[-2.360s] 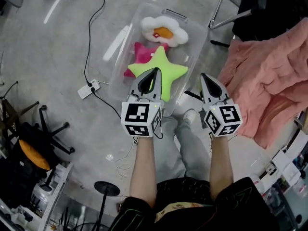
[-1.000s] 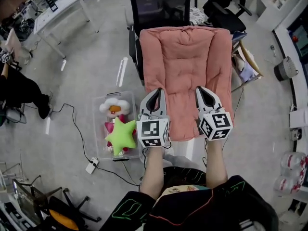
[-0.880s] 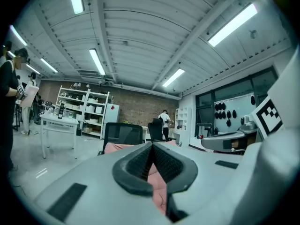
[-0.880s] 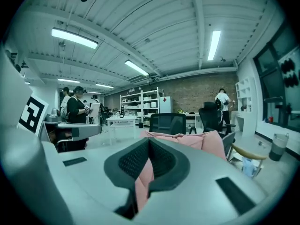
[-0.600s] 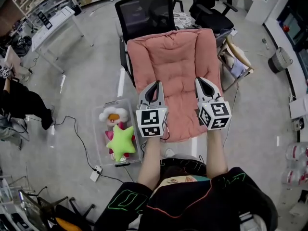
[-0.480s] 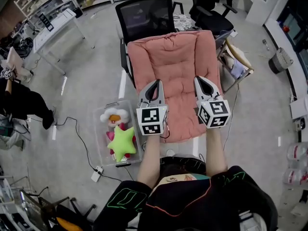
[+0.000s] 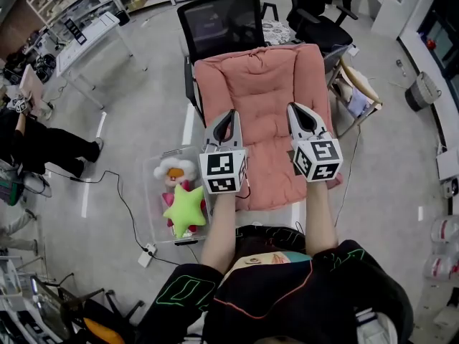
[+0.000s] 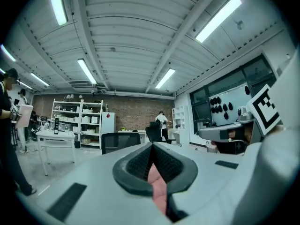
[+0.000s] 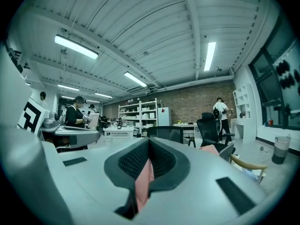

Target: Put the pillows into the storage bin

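A large pink cushion lies draped over a black office chair. My left gripper and right gripper hover side by side above its lower half, both pointing level with jaws shut. Pink shows through the slit behind the tips of the left gripper and of the right gripper; no grip on the fabric shows. On the floor to the left stands the clear storage bin. It holds a green star pillow, a white flower pillow and a pink one under them.
A power strip and its black cable lie on the floor by the bin. A white table stands at the back left, another chair at the back right. A person is at the far left.
Both grippers swung from above the bin to above the pink cushion on the chair, then rose a little together. Their jaws stayed shut. The pillows in the bin have not moved.
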Tool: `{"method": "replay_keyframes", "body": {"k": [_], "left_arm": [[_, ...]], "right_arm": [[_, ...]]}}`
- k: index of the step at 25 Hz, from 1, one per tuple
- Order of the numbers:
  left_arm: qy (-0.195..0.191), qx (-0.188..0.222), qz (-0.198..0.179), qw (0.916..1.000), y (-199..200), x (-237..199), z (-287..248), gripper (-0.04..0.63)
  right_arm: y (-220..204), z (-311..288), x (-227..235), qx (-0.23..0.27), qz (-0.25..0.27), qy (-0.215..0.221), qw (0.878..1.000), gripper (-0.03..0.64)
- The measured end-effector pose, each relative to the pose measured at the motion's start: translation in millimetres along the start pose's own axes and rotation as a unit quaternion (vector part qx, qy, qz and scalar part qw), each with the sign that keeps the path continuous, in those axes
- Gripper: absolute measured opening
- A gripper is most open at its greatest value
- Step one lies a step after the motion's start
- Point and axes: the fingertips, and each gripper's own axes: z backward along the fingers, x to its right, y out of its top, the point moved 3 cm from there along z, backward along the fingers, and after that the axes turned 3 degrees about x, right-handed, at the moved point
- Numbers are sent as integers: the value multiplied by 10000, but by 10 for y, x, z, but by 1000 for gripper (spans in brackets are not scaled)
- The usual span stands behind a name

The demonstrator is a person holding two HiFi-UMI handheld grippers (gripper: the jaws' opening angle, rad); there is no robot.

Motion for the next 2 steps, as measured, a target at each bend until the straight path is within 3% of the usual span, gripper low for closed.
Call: {"method": "replay_keyframes", "body": {"k": [2], "left_arm": [[5,16,7,10000,31,10,5,-5]], "right_arm": [[35,4,2,17,5,19,10000,3]]}}
